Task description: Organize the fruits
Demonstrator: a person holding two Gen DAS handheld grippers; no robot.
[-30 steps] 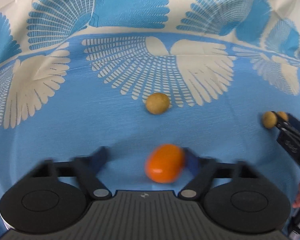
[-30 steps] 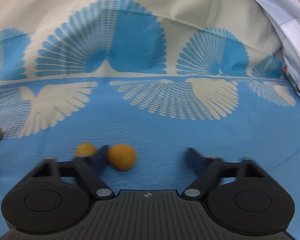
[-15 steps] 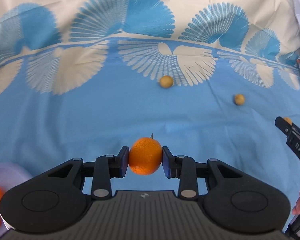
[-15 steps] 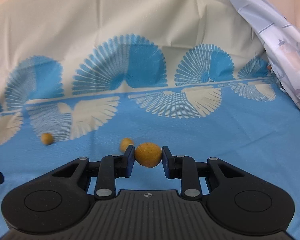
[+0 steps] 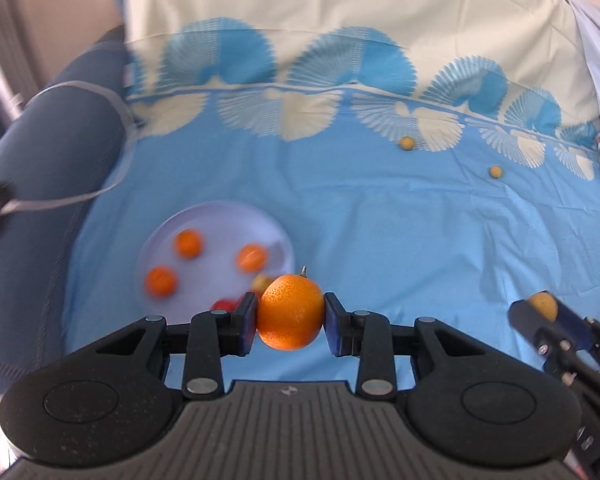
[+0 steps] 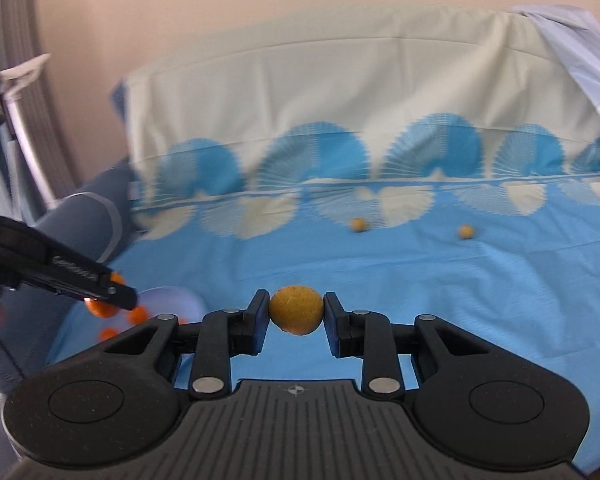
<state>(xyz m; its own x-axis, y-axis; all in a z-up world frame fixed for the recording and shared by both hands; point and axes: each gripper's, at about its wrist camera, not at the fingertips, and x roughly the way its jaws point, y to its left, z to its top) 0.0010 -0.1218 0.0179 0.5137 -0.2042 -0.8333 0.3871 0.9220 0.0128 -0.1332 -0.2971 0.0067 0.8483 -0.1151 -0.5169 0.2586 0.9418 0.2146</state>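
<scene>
Left wrist view: the left gripper (image 5: 291,318) is clamped on an orange (image 5: 290,311), both pads pressed to its sides, a short stem on top. It hangs above the blue patterned cloth (image 5: 380,232), just beside the near rim of a pale plate (image 5: 220,220). The plate carries three small oranges (image 5: 188,243) and something red and yellow at its near edge — too blurred to name. Two small yellow-brown fruits (image 5: 407,143) lie far off on the cloth, well apart from the plate. At the right edge the right gripper (image 5: 542,312) pinches a yellow fruit.

Right wrist view: the right gripper (image 6: 296,316) is closed on a round yellow-brown fruit (image 6: 296,310), held clear of the cloth. The left gripper (image 6: 104,292) shows at the left with its orange, over the plate (image 6: 172,298). A dark blue bolster (image 6: 80,232) lies beyond.
</scene>
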